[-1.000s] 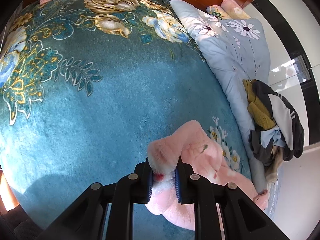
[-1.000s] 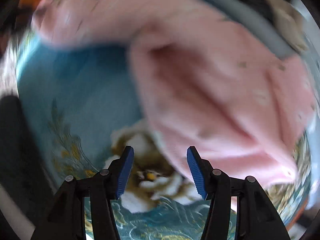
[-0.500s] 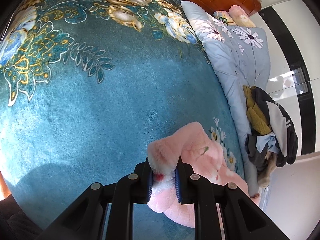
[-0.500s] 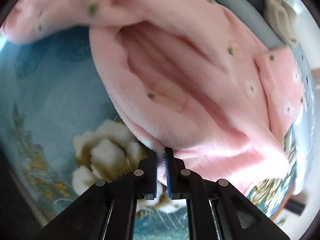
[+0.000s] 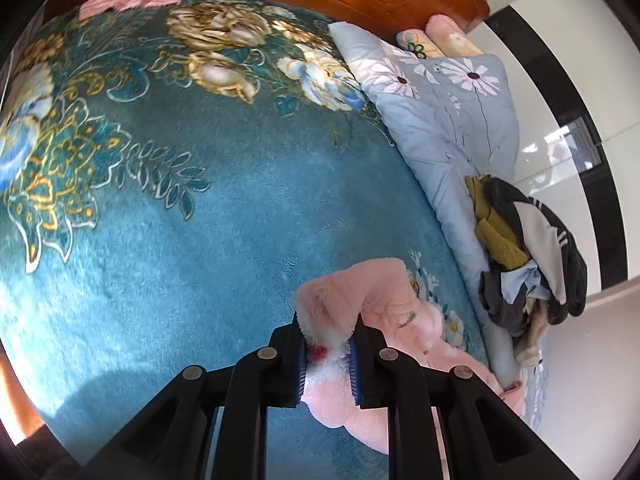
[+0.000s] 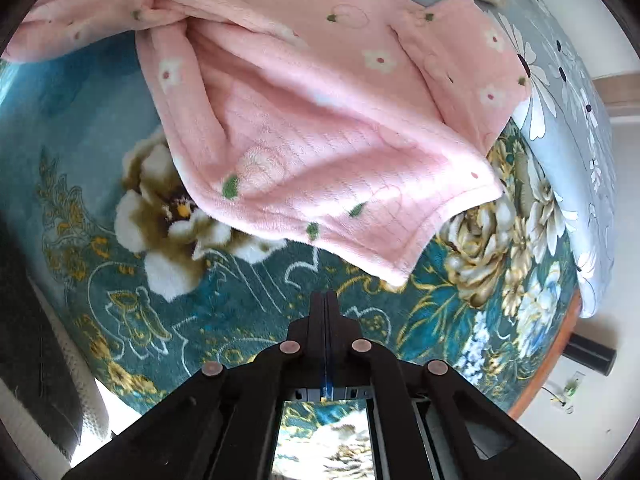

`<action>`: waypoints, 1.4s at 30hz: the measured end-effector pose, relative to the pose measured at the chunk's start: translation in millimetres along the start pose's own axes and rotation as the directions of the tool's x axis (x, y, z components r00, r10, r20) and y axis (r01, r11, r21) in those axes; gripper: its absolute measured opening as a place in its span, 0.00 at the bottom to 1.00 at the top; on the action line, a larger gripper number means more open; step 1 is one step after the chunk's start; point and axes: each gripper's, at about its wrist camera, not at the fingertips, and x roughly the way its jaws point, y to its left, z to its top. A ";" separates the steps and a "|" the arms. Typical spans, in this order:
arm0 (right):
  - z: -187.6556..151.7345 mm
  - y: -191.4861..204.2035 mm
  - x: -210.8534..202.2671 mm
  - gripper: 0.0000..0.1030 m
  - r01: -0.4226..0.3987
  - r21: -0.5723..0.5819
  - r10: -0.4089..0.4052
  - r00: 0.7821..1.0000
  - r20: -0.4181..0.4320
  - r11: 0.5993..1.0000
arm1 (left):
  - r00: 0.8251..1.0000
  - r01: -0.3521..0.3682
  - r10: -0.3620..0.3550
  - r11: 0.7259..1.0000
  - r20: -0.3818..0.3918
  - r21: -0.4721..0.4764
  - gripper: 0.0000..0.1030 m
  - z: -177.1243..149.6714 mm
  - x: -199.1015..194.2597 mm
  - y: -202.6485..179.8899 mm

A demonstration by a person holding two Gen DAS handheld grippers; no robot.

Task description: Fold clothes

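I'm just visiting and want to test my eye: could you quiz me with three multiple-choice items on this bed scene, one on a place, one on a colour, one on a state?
1. Where does the heap of dark clothes lie?
A. on the light-blue daisy quilt
B. on the floor
C. on the wooden headboard

2. What colour is the fleece garment?
A. yellow
B. pink
C. grey

3. What are the right tongs doing?
A. gripping the garment
B. standing wide open
C. shut on nothing

Answers:
1 A, the heap rests on the quilt.
2 B, pink with small flowers.
3 C, fingers together, clear of the hem.
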 end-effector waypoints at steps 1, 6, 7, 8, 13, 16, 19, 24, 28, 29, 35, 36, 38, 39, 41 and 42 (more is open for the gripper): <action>5.4 6.4 -0.9 0.00 -0.009 -0.007 0.009 1.000 0.016 1.000 | 1.000 0.000 0.000 1.000 -0.004 0.003 0.17 0.2 0.6 -1.0; 35.8 71.9 -6.1 0.40 -0.028 -0.124 0.041 0.994 0.104 0.992 | 1.000 0.019 -0.019 1.000 -0.020 -0.017 0.17 -2.9 2.0 -0.3; 45.2 82.5 -6.0 0.47 -0.030 -0.157 0.049 0.992 0.118 0.987 | 1.000 0.020 -0.021 1.000 -0.020 -0.024 0.17 -3.6 1.7 0.6; 53.8 92.6 -6.3 0.48 -0.027 -0.190 0.054 0.989 0.138 0.981 | 1.000 0.021 -0.022 0.999 -0.019 -0.030 0.17 -4.2 1.6 1.2; 90.2 118.7 5.5 0.49 0.038 -0.269 0.004 0.988 0.155 0.963 | 1.000 0.018 -0.019 0.999 -0.020 -0.043 0.17 -7.3 2.6 2.9; 103.9 124.3 16.5 0.44 0.085 -0.282 -0.049 0.990 0.131 0.956 | 1.000 0.012 -0.013 0.999 -0.025 -0.043 0.18 -8.5 4.3 4.5; 107.1 113.5 9.7 0.07 0.117 -0.264 -0.084 0.988 0.132 0.958 | 1.000 0.009 -0.010 0.999 -0.030 -0.049 0.18 -8.2 6.4 8.2; 112.2 65.8 -31.7 0.05 0.115 -0.181 -0.090 0.986 0.141 0.977 | 1.000 -0.004 0.002 0.998 -0.029 -0.059 0.17 -3.4 10.6 10.4; 117.1 28.8 -84.9 0.05 0.126 -0.098 -0.104 0.974 0.203 0.987 | 1.000 0.014 -0.014 0.999 -0.005 -0.041 0.17 8.5 5.6 -0.2; 117.7 23.6 -95.4 0.05 0.135 -0.089 -0.113 0.970 0.216 0.987 | 1.000 0.024 -0.024 0.999 0.001 -0.034 0.17 11.9 3.3 -4.1; 85.5 56.0 -152.4 0.05 0.222 -0.020 -0.205 0.928 0.312 0.975 | 0.993 0.096 -0.099 0.993 0.056 0.065 0.17 41.3 -27.3 -45.0; 66.8 74.9 -152.6 0.05 0.230 0.005 -0.219 0.919 0.327 0.973 | 0.992 0.104 -0.110 0.992 0.067 0.076 0.17 46.1 -31.7 -51.3; 70.9 62.2 -156.3 0.05 0.250 0.071 -0.259 0.902 0.345 0.966 | 0.990 0.112 -0.119 0.989 0.079 0.096 0.17 54.7 -36.6 -61.1; 76.1 55.0 -152.1 0.05 0.257 0.101 -0.277 0.895 0.350 0.961 | 0.990 0.110 -0.119 0.989 0.082 0.103 0.17 57.7 -37.5 -64.3; 70.5 37.6 -121.7 0.05 0.265 0.139 -0.298 0.895 0.332 0.954 | 0.992 0.088 -0.097 0.991 0.081 0.105 0.17 56.4 -34.5 -61.4; 67.7 33.9 -114.3 0.05 0.267 0.152 -0.302 0.902 0.307 0.952 | 0.994 0.076 -0.083 0.993 0.072 0.092 0.17 53.6 -30.4 -54.4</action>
